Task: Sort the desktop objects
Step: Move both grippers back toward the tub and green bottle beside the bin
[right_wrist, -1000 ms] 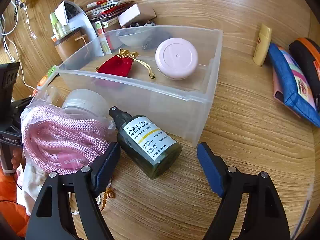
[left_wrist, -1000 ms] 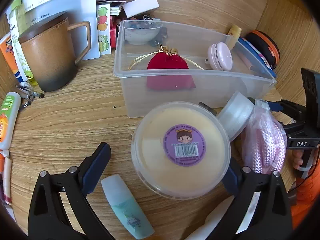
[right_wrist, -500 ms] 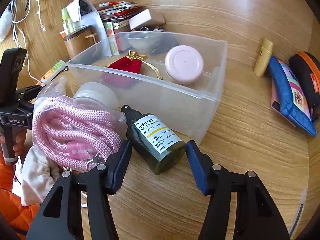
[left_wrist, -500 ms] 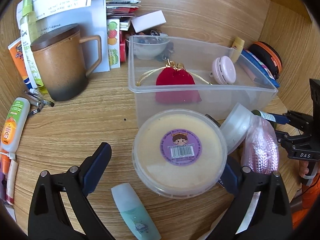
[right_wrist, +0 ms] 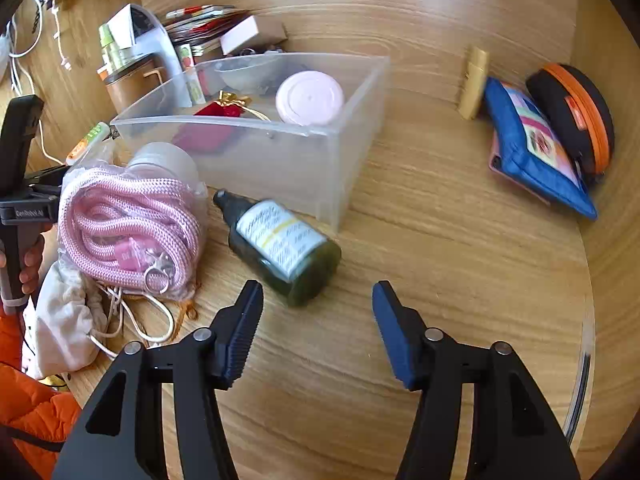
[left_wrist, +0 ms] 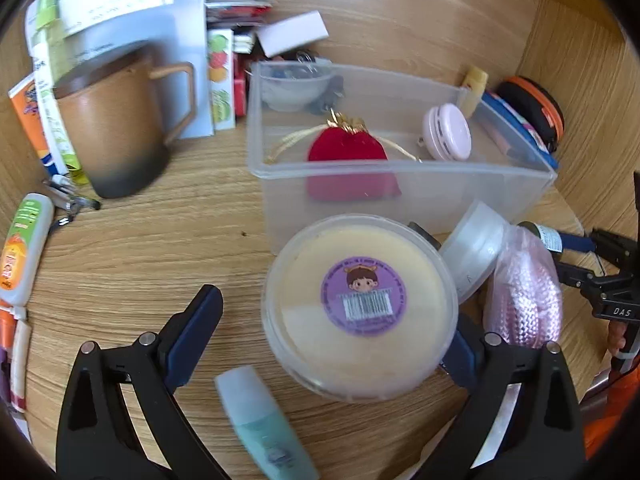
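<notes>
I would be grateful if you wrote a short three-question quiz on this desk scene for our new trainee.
1. True or false: the dark green spray bottle stands upright inside the clear plastic bin.
2. Which of these lies inside the bin? A) the brown mug B) the red pouch C) the blue zip pouch
3. Fill in: the bagged rope beside the spray bottle is ____ in colour.

Key
1. False: it lies on its side on the desk, outside the bin.
2. B
3. pink
</notes>
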Available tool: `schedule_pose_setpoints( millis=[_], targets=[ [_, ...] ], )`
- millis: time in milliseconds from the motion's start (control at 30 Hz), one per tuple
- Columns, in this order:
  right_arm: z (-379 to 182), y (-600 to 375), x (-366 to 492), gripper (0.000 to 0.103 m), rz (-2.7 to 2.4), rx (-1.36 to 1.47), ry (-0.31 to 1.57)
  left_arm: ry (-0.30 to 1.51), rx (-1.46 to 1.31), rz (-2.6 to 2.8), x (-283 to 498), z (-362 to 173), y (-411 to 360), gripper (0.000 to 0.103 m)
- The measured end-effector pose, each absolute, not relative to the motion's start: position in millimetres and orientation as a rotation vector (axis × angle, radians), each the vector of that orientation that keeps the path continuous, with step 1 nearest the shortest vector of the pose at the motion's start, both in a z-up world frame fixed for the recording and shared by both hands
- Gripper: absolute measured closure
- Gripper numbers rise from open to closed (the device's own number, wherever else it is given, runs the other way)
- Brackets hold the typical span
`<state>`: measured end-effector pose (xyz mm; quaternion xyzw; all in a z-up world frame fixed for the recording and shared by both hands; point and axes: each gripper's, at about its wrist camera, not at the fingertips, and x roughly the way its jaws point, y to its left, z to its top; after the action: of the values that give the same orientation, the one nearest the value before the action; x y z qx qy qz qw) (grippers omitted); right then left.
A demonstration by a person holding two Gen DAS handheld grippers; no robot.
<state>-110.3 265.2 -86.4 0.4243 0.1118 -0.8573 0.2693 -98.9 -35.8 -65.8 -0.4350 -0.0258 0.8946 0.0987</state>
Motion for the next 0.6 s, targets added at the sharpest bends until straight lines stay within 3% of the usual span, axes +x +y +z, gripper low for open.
schedule_pose_setpoints(
  millis=[67, 300, 367, 600],
  targets=[
    [-86, 258, -113, 0.039, -2.298, 1.124, 0.314, -0.087, -1.291, 2.649, -101, -67, -34, 0.004],
    [-94, 237, -122, 0.039, -2.244, 1.103, 0.352, -0.094, -1.229, 2.703, -100, -64, -33, 0.004],
    [-94, 237, -124, 0.039, -2.251, 1.088, 0.342, -0.079, -1.195, 2.710, -97, -62, -31, 0.016],
    [-86, 245, -122, 0.042, -2.267, 1.064, 0.296, -0.066, -1.143, 2.710, -95, -60, -26, 0.034]
  ],
)
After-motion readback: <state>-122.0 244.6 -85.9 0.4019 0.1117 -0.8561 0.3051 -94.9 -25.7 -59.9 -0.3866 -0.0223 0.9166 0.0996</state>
